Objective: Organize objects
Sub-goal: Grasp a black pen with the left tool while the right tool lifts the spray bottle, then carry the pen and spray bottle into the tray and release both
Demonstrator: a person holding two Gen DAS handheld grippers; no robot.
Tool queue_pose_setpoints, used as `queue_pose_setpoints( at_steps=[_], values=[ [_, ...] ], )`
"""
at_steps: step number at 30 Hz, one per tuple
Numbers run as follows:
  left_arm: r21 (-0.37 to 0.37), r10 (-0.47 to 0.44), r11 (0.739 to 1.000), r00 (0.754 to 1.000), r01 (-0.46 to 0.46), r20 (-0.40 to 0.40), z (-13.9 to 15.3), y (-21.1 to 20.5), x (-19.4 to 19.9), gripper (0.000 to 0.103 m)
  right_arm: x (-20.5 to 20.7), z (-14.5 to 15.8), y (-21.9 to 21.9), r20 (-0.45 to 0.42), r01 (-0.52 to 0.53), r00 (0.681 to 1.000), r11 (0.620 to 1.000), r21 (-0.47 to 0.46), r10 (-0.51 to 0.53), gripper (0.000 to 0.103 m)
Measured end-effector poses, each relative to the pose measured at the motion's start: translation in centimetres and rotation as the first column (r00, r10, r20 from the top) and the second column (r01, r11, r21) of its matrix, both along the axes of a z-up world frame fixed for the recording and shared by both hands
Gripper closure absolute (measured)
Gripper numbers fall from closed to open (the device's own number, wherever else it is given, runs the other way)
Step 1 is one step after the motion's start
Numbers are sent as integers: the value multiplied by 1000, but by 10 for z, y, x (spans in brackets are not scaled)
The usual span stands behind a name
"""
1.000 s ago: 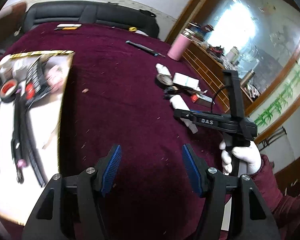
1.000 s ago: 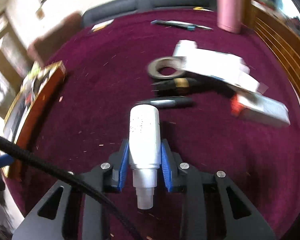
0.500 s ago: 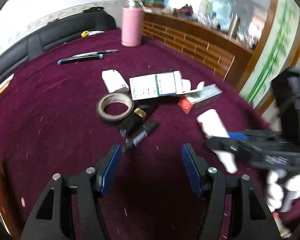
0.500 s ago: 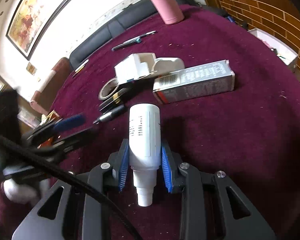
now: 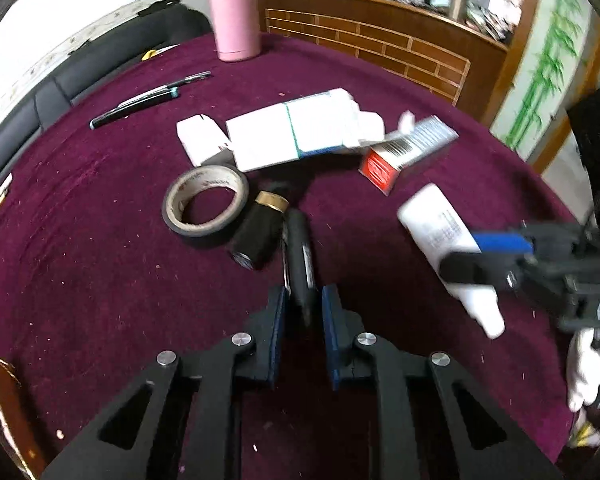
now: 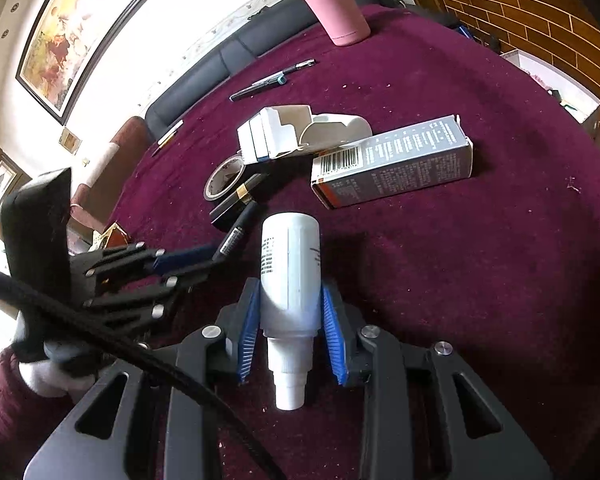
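Grippers mid-task: left gripper (image 5: 304,304) closes on the black marker (image 5: 299,248) at frame centre; right gripper (image 6: 291,328) clamps the white bottle (image 6: 290,272), lower centre. Tape roll (image 5: 204,200), boxes (image 5: 296,132) and pens (image 5: 148,98) remain scattered above, so sorting appears barely begun.

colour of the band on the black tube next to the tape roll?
Gold, a ring near one end of the black tube beside the tape roll. Clearest in the left wrist view.

Left hand-held gripper (image 5: 303,308) now around marker (image 5: 300,256).
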State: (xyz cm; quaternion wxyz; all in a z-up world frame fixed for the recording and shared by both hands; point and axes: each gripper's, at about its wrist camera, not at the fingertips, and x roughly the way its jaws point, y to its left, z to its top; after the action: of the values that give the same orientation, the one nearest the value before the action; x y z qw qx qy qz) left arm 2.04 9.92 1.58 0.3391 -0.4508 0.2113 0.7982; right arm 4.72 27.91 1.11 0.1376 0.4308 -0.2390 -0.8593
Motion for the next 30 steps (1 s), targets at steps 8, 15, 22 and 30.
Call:
queue_pose_setpoints(
  at_steps=[8, 15, 22, 30],
  values=[
    [-62, -6, 998, 992, -2, -124, -4, 40, -2, 72, 0, 0, -3, 2, 2, 1000, 1000, 19, -2, 74],
    [99, 88, 991, 996, -86, -9, -4, 22, -7, 91, -1, 0, -5, -1, 1, 1000, 999, 43, -1, 74],
    [346, 97, 929, 988, -132, 117, 20, -51, 45, 91, 0, 2, -9, 10, -16, 1000, 998, 66, 15, 74],
    [493, 290, 808, 946, -324, 146, 51, -171, 89, 91, 12, 5, -40, 71, -110, 991, 993, -50, 113, 75]
  ],
)
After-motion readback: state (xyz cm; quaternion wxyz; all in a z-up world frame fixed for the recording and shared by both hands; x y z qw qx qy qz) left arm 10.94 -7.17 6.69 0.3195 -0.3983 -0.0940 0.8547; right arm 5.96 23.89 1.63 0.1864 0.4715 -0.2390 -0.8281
